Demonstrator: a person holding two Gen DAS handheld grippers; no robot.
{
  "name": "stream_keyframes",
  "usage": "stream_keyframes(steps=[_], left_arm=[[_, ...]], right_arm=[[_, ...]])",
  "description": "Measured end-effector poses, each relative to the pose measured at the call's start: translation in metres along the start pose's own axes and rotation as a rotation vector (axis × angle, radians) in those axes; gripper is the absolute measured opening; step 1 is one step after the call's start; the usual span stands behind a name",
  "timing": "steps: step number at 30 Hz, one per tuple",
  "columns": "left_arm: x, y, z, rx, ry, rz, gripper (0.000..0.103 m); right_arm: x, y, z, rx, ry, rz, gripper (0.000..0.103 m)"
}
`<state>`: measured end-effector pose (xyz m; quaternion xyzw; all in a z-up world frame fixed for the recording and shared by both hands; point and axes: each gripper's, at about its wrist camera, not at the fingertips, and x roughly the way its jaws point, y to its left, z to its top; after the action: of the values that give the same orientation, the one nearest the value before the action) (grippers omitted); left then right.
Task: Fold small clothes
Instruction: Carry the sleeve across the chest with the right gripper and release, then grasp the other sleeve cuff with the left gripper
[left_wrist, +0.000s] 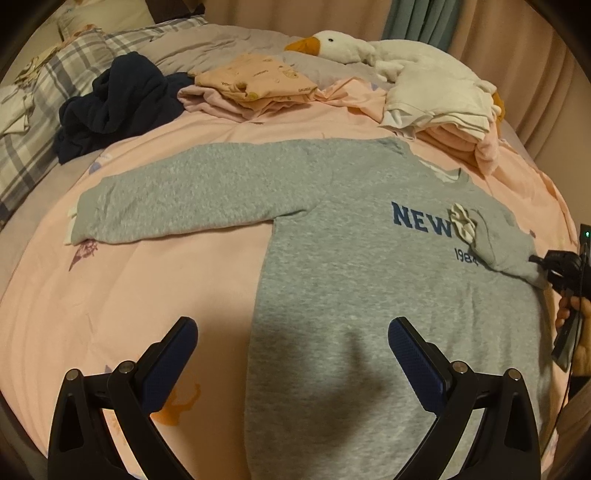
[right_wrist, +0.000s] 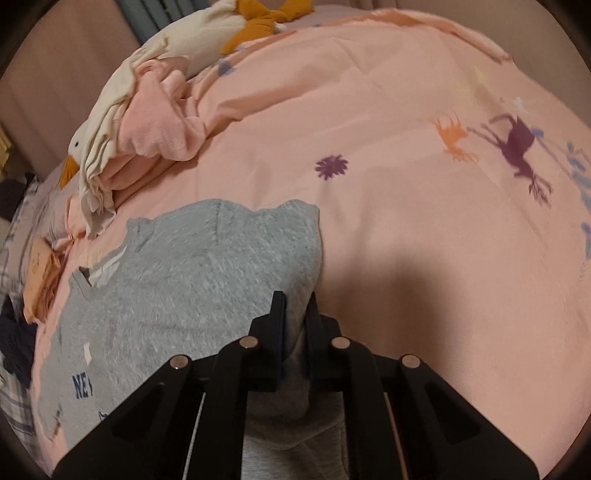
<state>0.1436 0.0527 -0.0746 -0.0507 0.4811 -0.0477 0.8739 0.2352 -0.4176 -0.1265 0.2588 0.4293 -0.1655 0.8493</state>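
- Lying face up on a pink bedspread (left_wrist: 140, 295): one grey sweatshirt (left_wrist: 351, 295), navy "NEW" lettering and "198…" partly readable across the chest.
- Stretching out sideways toward the left of the left wrist view: one sleeve (left_wrist: 192, 199), flat, long axis crosswise to the body.
- Folded in over the chest lettering: the other sleeve (left_wrist: 506, 247), white cuff lining showing at its end.
- Running from hem near the left camera up to collar at the far side: the body's long axis, neckline pointing toward the stacked laundry.
- Clamped on grey fabric of that folded sleeve: right gripper (right_wrist: 295, 314), fingers nearly together with cloth between them.
- Hovering over the hem with blue-padded fingers (left_wrist: 417, 358) spread wide, gripping nothing: left gripper (left_wrist: 291, 332).
- Resting beyond the sweatshirt: one dark navy garment (left_wrist: 110, 103) in a heap, one folded peach stack (left_wrist: 258, 85), one white-and-pink folded stack (left_wrist: 443, 107).
- Sprawled behind those: one white plush goose (left_wrist: 340, 44) with orange beak.
- Covering the bed's left: plaid bedding (left_wrist: 44, 110); printed animals and a flower on the bedspread.
- Hanging behind: beige and teal curtains (left_wrist: 424, 18).
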Motion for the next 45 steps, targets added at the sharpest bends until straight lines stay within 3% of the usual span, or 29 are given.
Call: stream_keyframes(steps=[2,3,6,10,13,17,22,27,30,35,39,41,43,45], left_arm=[[0.0,0.004,0.0,-0.009,0.006,-0.003,0.102],[0.0,0.005,0.0,-0.016,0.007,-0.005,0.102],[-0.001,0.016,0.0,-0.06,0.011,-0.025,0.102],[-0.001,0.039,0.0,-0.154,0.014,-0.066,0.102],[-0.002,0.066,0.0,-0.262,0.003,-0.091,0.102],[-0.003,0.112,0.002,-0.429,-0.038,-0.155,0.102],[0.008,0.161,0.011,-0.63,-0.096,-0.295,0.102],[0.036,0.193,0.021,-0.775,-0.104,-0.374,0.102],[0.048,0.207,0.024,-0.858,-0.146,-0.383,0.102],[0.056,0.22,0.042,-0.897,-0.215,-0.346,0.102],[0.055,0.219,0.053,-0.888,-0.234,-0.224,0.101],[0.053,0.212,0.059,-0.845,-0.218,-0.127,0.087],[0.052,0.202,0.067,-0.769,-0.188,-0.029,0.041],[0.05,0.19,0.074,-0.687,-0.165,0.011,0.018]], right_arm=[[0.003,-0.003,0.0,0.021,0.023,0.006,0.013],[-0.001,-0.004,-0.001,0.03,0.015,-0.005,0.019],[-0.035,0.008,-0.012,-0.051,-0.097,-0.091,0.025],[-0.065,0.026,-0.034,-0.221,-0.116,0.05,0.025],[-0.055,0.042,-0.054,-0.319,-0.064,0.082,0.024],[-0.027,0.051,-0.071,-0.402,0.002,-0.036,0.022],[-0.057,0.065,-0.078,-0.435,-0.08,0.003,0.025],[-0.094,0.076,-0.092,-0.502,-0.144,0.074,0.027],[-0.107,0.081,-0.098,-0.521,-0.163,0.117,0.029],[-0.119,0.088,-0.109,-0.553,-0.168,0.146,0.03],[-0.121,0.092,-0.116,-0.57,-0.165,0.158,0.03],[-0.122,0.094,-0.121,-0.581,-0.168,0.161,0.03],[-0.124,0.096,-0.124,-0.597,-0.176,0.156,0.03],[-0.125,0.095,-0.125,-0.605,-0.182,0.15,0.03]])
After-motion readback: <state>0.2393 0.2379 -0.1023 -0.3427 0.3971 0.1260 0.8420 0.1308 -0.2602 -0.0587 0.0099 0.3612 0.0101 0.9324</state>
